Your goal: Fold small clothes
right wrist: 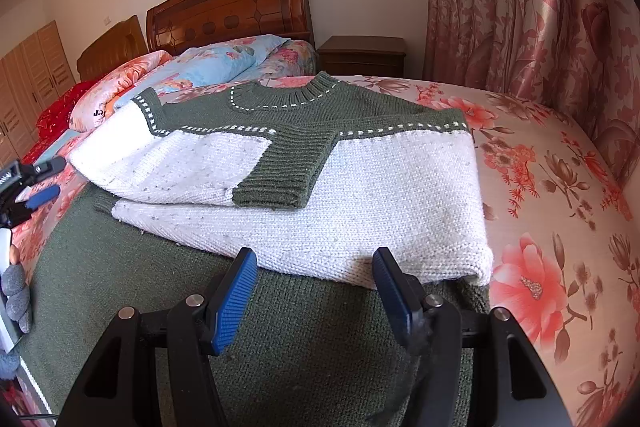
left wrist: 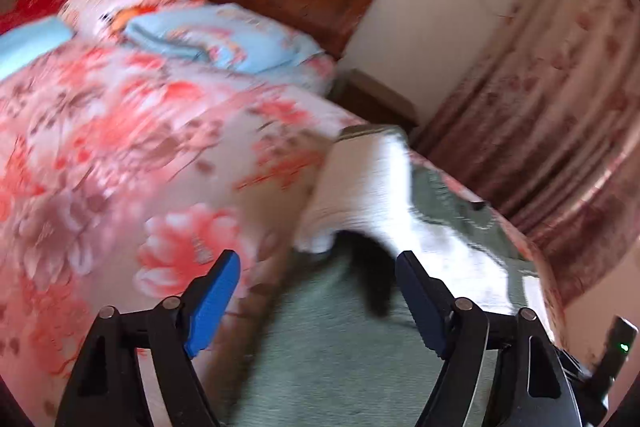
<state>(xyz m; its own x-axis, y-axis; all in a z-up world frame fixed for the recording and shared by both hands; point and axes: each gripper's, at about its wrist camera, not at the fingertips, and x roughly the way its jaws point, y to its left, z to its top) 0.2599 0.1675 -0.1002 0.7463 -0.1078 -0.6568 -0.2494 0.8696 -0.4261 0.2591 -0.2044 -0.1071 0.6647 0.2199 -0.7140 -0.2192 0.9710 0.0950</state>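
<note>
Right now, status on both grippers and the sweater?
Left gripper open, empty, view blurred. Right gripper open, empty, over the hem. Sweater on bed, sleeves folded in. Nothing in the way.

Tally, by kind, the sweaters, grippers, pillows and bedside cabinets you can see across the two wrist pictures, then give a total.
Sweaters: 1, the green and white sweater
Grippers: 2, the left gripper and the right gripper, both empty
Blue floral pillows: 1, the blue pillow
Bedside cabinets: 1, the wooden cabinet
Total: 5
</note>
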